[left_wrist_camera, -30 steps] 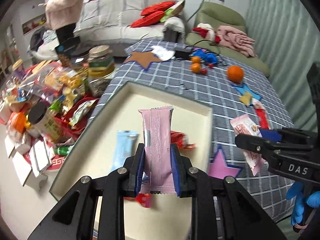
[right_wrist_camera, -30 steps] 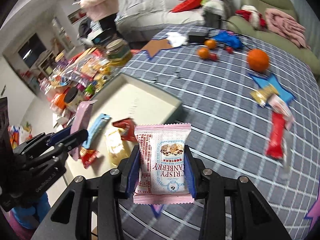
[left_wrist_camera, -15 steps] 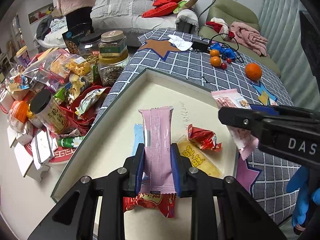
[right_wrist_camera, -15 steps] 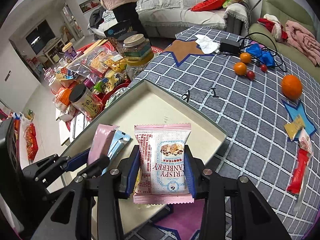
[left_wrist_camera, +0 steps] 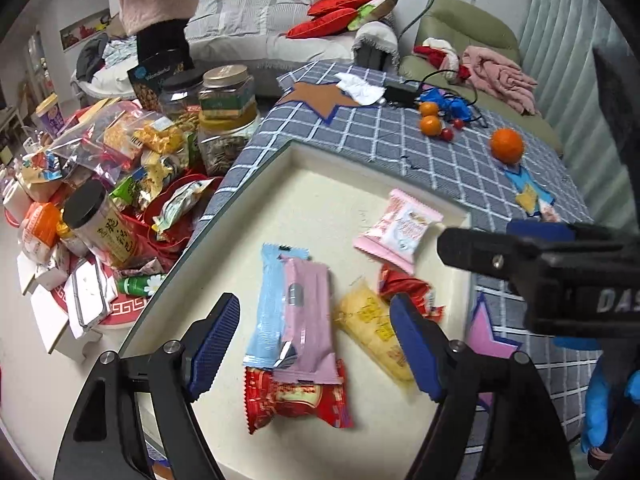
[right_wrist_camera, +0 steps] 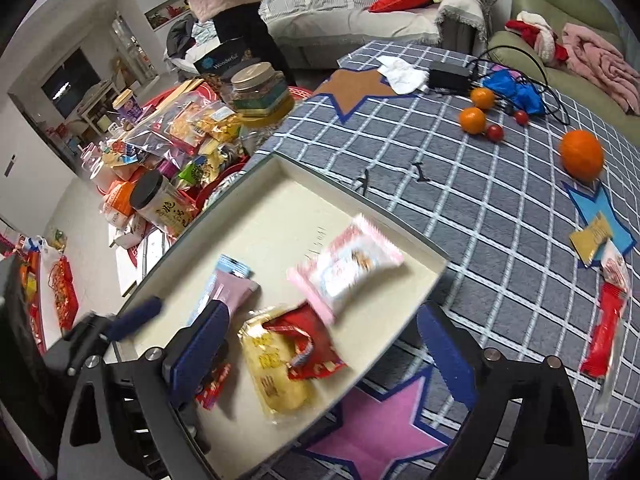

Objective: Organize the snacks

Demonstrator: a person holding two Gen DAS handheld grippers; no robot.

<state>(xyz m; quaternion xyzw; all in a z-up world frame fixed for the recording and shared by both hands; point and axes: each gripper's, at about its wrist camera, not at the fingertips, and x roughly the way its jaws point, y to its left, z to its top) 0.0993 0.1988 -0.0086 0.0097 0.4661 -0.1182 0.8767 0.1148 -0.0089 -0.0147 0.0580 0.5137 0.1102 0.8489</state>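
Checked tablecloth (left_wrist_camera: 372, 140), sofa (left_wrist_camera: 256, 12) behind, snack clutter left. Both grippers, left gripper (left_wrist_camera: 316, 344) and right gripper (right_wrist_camera: 324, 354), gaped wide, empty; half a second earlier each gripped a packet. Pink bar (left_wrist_camera: 306, 316) and cranberry packet (right_wrist_camera: 348, 266) now lay in tray (left_wrist_camera: 320, 184).

— What lies behind the table (left_wrist_camera: 400, 136)?
— A grey striped sofa (left_wrist_camera: 256, 12) with red cushions (left_wrist_camera: 336, 12) against a white wall, an olive armchair (left_wrist_camera: 468, 28) heaped with a pink blanket (left_wrist_camera: 504, 76).
— And the right side?
— Pale ribbed curtains (left_wrist_camera: 568, 52). Leftward, a light floor (right_wrist_camera: 76, 200) and a dark television (right_wrist_camera: 70, 82).
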